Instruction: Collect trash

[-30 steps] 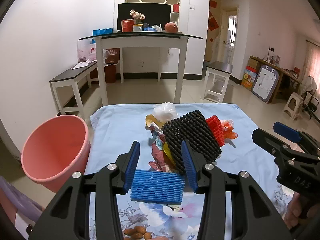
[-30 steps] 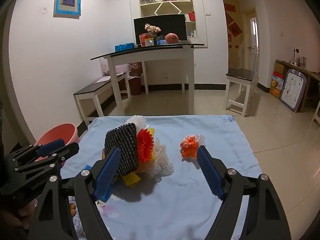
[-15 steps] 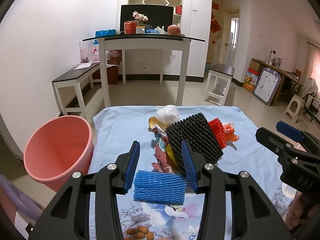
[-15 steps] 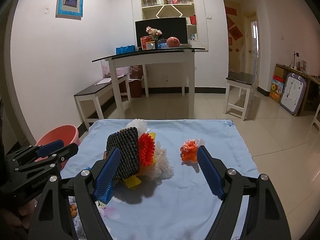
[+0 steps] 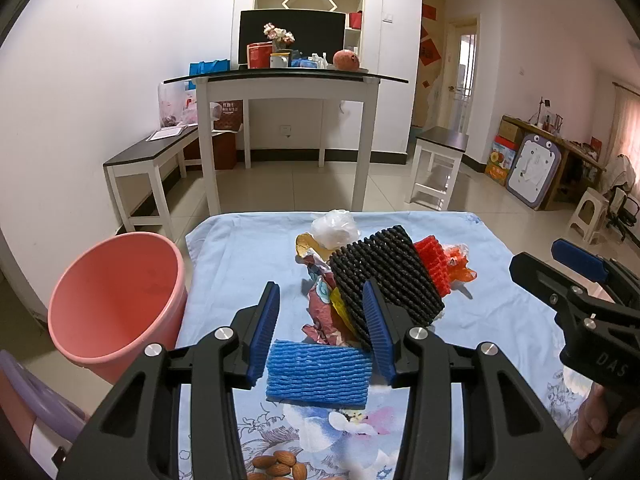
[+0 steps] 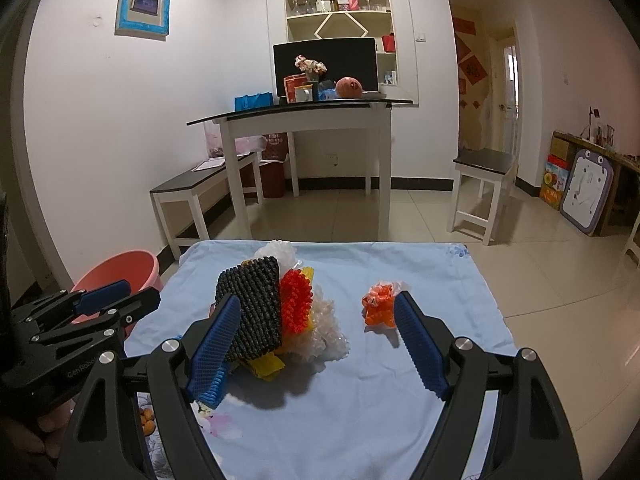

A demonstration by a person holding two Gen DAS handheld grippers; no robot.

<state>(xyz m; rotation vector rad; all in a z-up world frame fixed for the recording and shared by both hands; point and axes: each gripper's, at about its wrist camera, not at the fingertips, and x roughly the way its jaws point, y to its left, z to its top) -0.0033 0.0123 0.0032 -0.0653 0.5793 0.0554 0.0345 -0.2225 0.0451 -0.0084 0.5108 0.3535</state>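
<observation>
A trash pile lies on the blue cloth table (image 5: 248, 240): a black foam net (image 5: 384, 276), a red foam net (image 5: 434, 262), crumpled wrappers (image 5: 324, 300), a white plastic ball (image 5: 336, 228). A blue foam net (image 5: 318, 372) lies just below my open left gripper (image 5: 320, 332), between its fingers. In the right wrist view my right gripper (image 6: 316, 344) is open and empty above the cloth, with the black net (image 6: 252, 308) by its left finger and an orange wrapper (image 6: 378, 306) by its right finger. A pink bucket (image 5: 116, 296) stands left of the table.
Almonds (image 5: 280, 468) lie at the table's near edge. A white high table (image 5: 288, 92) with clutter, a low bench (image 5: 152, 156) and a stool (image 5: 438, 160) stand beyond on the tiled floor. The left gripper also shows in the right wrist view (image 6: 104, 304).
Both views have drawn back and risen slightly; the trash sits a little lower in frame. Both grippers stay open and nothing has been picked up.
</observation>
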